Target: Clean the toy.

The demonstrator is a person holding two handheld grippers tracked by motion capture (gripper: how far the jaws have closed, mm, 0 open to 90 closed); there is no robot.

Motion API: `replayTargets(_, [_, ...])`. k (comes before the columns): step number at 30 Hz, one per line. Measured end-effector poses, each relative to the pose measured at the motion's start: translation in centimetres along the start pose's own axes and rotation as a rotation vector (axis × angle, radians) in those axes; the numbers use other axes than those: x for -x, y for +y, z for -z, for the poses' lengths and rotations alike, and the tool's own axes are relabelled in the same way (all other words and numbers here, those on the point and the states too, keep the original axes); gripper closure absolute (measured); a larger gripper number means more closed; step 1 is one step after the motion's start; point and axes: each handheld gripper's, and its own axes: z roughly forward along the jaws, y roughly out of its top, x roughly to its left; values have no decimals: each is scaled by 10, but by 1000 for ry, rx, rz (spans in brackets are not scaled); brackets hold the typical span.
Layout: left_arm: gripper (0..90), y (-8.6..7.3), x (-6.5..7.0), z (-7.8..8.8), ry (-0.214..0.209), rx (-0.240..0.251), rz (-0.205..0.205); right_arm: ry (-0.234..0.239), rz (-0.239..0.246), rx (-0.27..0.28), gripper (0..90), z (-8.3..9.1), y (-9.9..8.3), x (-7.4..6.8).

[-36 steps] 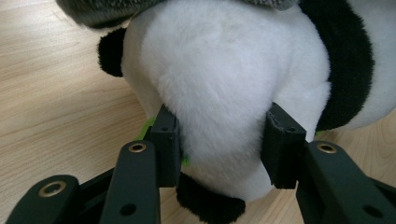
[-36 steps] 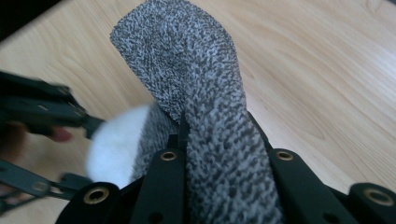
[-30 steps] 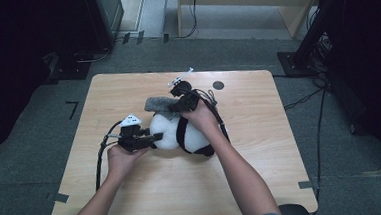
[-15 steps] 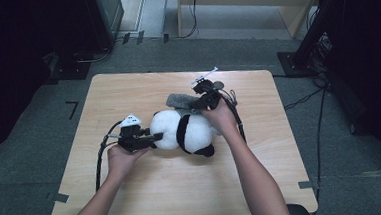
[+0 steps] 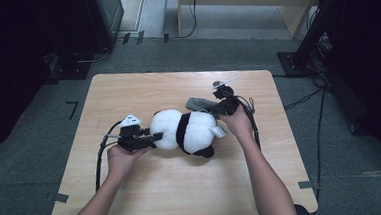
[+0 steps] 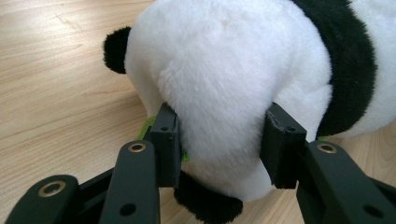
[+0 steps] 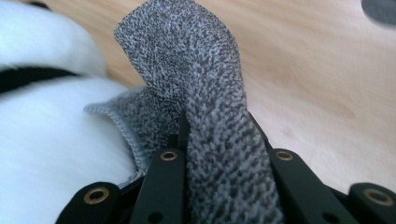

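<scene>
Light wooden table [image 5: 149, 195] on grey carpet, dark room around it. Near edge bare. Toy panda [image 5: 185, 132] lies mid-table on its side. Left gripper [image 5: 148, 138] clamped on the panda's white end, pads [image 6: 166, 140] pressing into the fur. Right gripper [image 5: 217, 107] just behind the panda, jaws pinched tight on a grey cloth [image 5: 199, 104] that touches the toy. Farther back: cables, dark cabinets, pale wooden furniture.
</scene>
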Motion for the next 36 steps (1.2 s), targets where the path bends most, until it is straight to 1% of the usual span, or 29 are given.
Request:
replayTargets(3, [552,0,0,0,-1,3,5,-1,-30,-8,769,-3,-11,9])
replayTargets(6, [552,0,-1,0,2,3,5,14,-57,-2,768,-5,-21,17])
replayTargets(8, [551,0,-1,1,3,1,6,6,-66,-6,768,-5,-25,20])
replayTargets(10, [552,0,-1,1,2,1,10,-12,-68,-2,769,-3,-27,22])
replayTargets(13, [552,0,-1,1,-1,2,14,-35,-82,45,769,10,-23,22])
replayTargets(14, [552,0,-1,1,-1,2,15,-37,-71,76,770,18,-19,21])
replayTargets(15, [551,0,-1,1,-1,3,15,-39,-72,96,770,24,-16,18])
replayTargets(17, [551,0,0,1,-4,8,14,-59,-38,133,769,38,-8,10])
replayTargets(18, [551,0,0,1,-5,9,11,-66,-17,156,769,45,-4,3])
replayTargets(19, [551,0,0,1,-4,11,9,-64,-10,165,769,49,-1,-1])
replayTargets(21, [552,0,0,2,-6,14,9,-64,12,178,769,55,4,-14])
replayTargets(22, [552,0,0,2,-5,15,7,-60,31,181,769,56,7,-21])
replayTargets(24, [553,0,1,2,-8,18,12,-37,64,189,767,56,12,-37])
replayTargets(26, [553,0,1,2,-8,19,12,-19,83,193,766,54,16,-50])
replayTargets(27, [553,0,1,2,-9,20,13,0,98,201,767,53,20,-59])
replayTargets(28, [552,0,1,2,-9,22,15,9,105,201,766,52,22,-65])
replayTargets(29, [552,0,1,2,-9,22,15,23,122,203,767,49,25,-74])
replayTargets(30, [552,0,1,2,-8,22,13,33,130,204,767,48,27,-80])
replayTargets(31, [552,0,1,2,-9,21,13,47,141,199,766,45,30,-88])
replayTargets(33, [552,0,1,2,-8,22,14,62,165,198,766,40,34,-100])
replayTargets(35, [552,0,1,2,-6,22,10,97,177,202,766,36,39,-114])
replayTargets(36, [552,0,1,2,-6,22,12,109,187,205,766,36,40,-119])
